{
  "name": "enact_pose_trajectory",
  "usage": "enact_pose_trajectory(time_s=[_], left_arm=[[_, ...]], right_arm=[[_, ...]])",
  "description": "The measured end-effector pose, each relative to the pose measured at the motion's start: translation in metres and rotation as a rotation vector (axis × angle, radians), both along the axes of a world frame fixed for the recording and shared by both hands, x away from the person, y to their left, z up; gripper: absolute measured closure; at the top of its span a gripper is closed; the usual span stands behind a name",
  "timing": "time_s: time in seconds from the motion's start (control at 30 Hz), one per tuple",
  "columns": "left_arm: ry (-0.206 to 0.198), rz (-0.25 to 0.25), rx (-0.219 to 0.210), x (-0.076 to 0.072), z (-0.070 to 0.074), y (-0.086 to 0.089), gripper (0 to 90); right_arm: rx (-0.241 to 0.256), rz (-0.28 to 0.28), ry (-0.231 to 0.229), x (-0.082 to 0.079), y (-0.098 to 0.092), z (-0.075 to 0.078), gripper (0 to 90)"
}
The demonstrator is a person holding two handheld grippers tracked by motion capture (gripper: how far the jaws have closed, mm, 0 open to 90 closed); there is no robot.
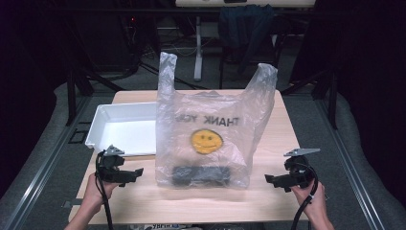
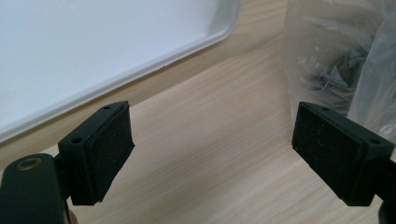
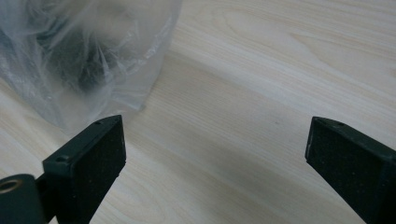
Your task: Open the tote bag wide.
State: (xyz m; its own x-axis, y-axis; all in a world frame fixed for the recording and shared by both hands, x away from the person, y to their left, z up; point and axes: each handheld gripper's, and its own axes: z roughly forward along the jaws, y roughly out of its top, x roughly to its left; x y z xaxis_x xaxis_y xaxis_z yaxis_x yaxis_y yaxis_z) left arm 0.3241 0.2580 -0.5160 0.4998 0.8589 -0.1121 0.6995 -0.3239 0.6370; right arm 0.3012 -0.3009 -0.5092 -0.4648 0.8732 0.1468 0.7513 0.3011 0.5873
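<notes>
On the wooden tabletop (image 1: 143, 196), the white tray (image 1: 103, 120) at far left lies bare, the left tongs (image 1: 134, 174) gape wide and empty, the bag (image 1: 210, 129) with dark contents stands untouched at centre, and the right tongs (image 1: 271, 180) likewise gape empty, so the work appears barely begun.

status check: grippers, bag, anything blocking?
Left gripper open, right gripper open, both empty, flanking bag. Plastic bag upright, dark item inside, untouched. White tray beside it; nothing blocking.
</notes>
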Motion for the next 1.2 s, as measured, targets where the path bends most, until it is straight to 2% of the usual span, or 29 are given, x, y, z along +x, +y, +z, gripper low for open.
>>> enact_pose_trajectory(time_s=[0.07,0.2,0.27,0.37,0.57,0.6,0.67,0.77,0.83,0.87,0.9,0.93,1.0,1.03,1.07,1.13,1.2], left_arm=[[-0.003,0.000,-0.022,0.002,0.001,-0.002,13.2],[-0.015,-0.016,-0.030,0.005,0.008,-0.009,14.0],[-0.021,-0.027,-0.040,0.005,0.013,-0.013,14.1],[-0.028,-0.036,-0.063,0.006,0.018,-0.019,14.4],[-0.056,-0.057,-0.100,0.011,0.031,-0.031,14.8],[-0.062,-0.071,-0.127,0.013,0.034,-0.035,15.0],[-0.060,-0.078,-0.137,0.014,0.037,-0.039,15.5],[-0.073,-0.118,-0.176,0.016,0.043,-0.052,16.6],[-0.073,-0.139,-0.179,0.018,0.043,-0.057,20.8],[-0.071,-0.142,-0.171,0.018,0.041,-0.059,23.2],[-0.079,-0.145,-0.146,0.020,0.039,-0.062,26.4],[-0.084,-0.136,-0.140,0.020,0.037,-0.063,33.1],[-0.086,-0.135,-0.147,0.021,0.036,-0.063,43.6],[-0.091,-0.143,-0.148,0.022,0.034,-0.063,43.6],[-0.110,-0.141,-0.139,0.023,0.031,-0.064,57.3],[-0.110,-0.139,-0.140,0.025,0.026,-0.063,65.5],[-0.090,-0.143,-0.147,0.026,0.022,-0.062,71.4]], right_arm=[[-0.003,0.003,-0.007,0.000,0.002,0.002,5.1],[-0.006,0.011,-0.037,0.000,0.006,0.006,8.1],[0.033,0.013,-0.046,0.001,0.009,0.007,9.5],[0.056,0.015,-0.056,0.005,0.013,0.009,12.8],[0.060,0.054,-0.062,0.016,0.025,0.012,14.6],[0.053,0.077,-0.064,0.018,0.030,0.013,15.1],[0.083,0.079,-0.064,0.019,0.032,0.017,16.1],[0.119,0.088,-0.083,0.021,0.037,0.025,17.7],[0.142,0.090,-0.091,0.023,0.040,0.028,19.3],[0.156,0.089,-0.097,0.024,0.041,0.030,19.9],[0.166,0.091,-0.095,0.025,0.042,0.031,20.4],[0.178,0.089,-0.093,0.026,0.044,0.032,22.0],[0.167,0.093,-0.094,0.028,0.045,0.032,23.6],[0.170,0.089,-0.101,0.029,0.048,0.033,25.2],[0.154,0.082,-0.109,0.032,0.054,0.037,33.9],[0.143,0.076,-0.116,0.035,0.059,0.040,46.2],[0.123,0.072,-0.116,0.039,0.064,0.039,55.6]])
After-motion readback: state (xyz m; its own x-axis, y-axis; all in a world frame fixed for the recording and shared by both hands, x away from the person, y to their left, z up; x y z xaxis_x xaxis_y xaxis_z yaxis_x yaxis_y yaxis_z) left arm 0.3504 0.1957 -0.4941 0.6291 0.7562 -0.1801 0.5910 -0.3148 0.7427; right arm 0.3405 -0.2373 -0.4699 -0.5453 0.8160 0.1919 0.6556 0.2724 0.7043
